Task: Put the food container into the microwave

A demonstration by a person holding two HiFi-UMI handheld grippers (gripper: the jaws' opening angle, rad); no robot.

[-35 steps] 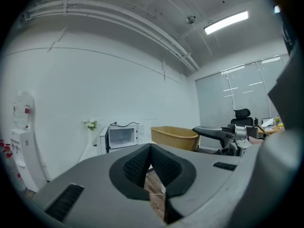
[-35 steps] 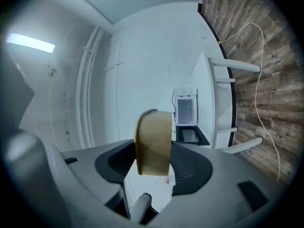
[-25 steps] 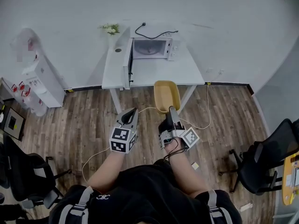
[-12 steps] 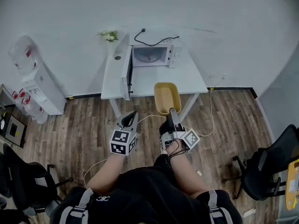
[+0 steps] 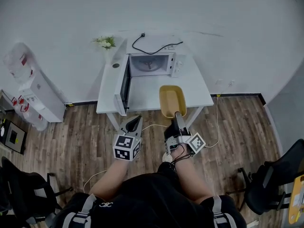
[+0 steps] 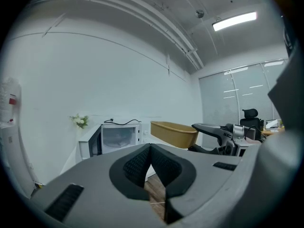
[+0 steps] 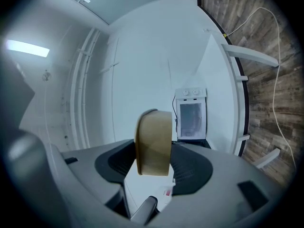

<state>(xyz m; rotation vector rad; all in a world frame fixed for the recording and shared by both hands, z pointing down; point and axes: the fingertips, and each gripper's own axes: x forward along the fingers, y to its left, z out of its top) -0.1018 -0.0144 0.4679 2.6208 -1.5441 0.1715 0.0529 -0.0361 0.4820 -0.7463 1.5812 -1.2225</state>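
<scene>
A tan oblong food container (image 5: 172, 100) hangs over the table's front edge, with my right gripper (image 5: 176, 116) shut on its near rim. In the right gripper view the container (image 7: 153, 142) stands on edge between the jaws. The white microwave (image 5: 151, 64) sits at the back of the white table (image 5: 197, 87), its door (image 5: 125, 84) swung open to the left and its cavity empty. My left gripper (image 5: 133, 124) is held beside the right one, over the floor, jaws closed with nothing in them. The left gripper view shows the microwave (image 6: 118, 137) and the container (image 6: 174, 132) ahead.
A small vase of flowers (image 5: 106, 42) stands at the table's back left corner. A black cable (image 5: 154, 45) lies behind the microwave. A water dispenser (image 5: 28, 89) stands to the left. Office chairs (image 5: 278, 175) sit on the wooden floor at both sides.
Both grippers have come closer to the table. The container now reaches over the table's front edge, nearer the open microwave.
</scene>
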